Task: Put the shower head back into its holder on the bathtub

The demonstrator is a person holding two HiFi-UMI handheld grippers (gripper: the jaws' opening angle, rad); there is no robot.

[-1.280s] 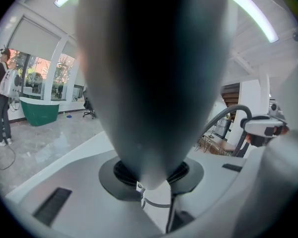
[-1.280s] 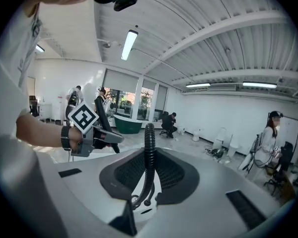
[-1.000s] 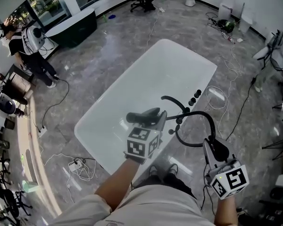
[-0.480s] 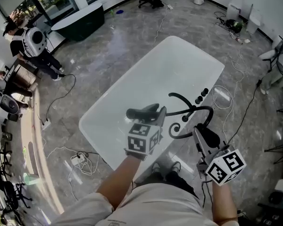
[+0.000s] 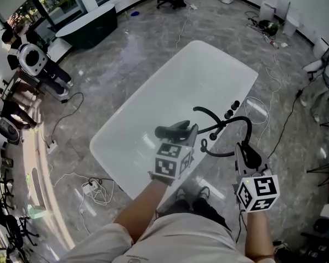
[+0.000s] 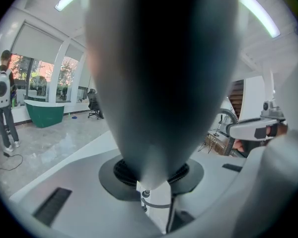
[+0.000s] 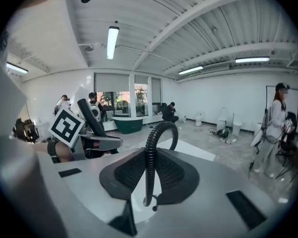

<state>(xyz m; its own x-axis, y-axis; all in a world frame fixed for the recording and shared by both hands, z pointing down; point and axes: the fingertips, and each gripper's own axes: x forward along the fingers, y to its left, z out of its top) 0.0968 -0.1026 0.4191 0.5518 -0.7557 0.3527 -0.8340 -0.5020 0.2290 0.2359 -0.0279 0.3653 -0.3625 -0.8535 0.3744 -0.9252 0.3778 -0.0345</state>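
The head view looks steeply down onto the white bathtub [image 5: 170, 86]. The left gripper view sits tight against the shower head [image 6: 159, 68], facing the windows [image 6: 39, 78]; the right gripper view looks along the hose [image 7: 150, 157] across the room. Both share the green tub [image 6: 44, 114].

The scene is brightly and evenly lit. In the right gripper view, long white ceiling tube lamps [image 7: 111, 42] glow above the right tool [image 7: 148, 195], and daylight is admitted through tall glass windows [image 7: 114, 102] far beyond it. Pale glare is spread over the glossy grey marble floor [image 5: 126, 70] ahead of the left tool [image 5: 186, 135]; shadows are soft. The black shower head [image 6: 161, 73] clamped in the left tool is thrown wholly out of focus, as a dark blur. The black ribbed hose [image 7: 149, 152] gripped by the right tool is rendered sharply. Both gripper views are bent at the edges and ringed with black.
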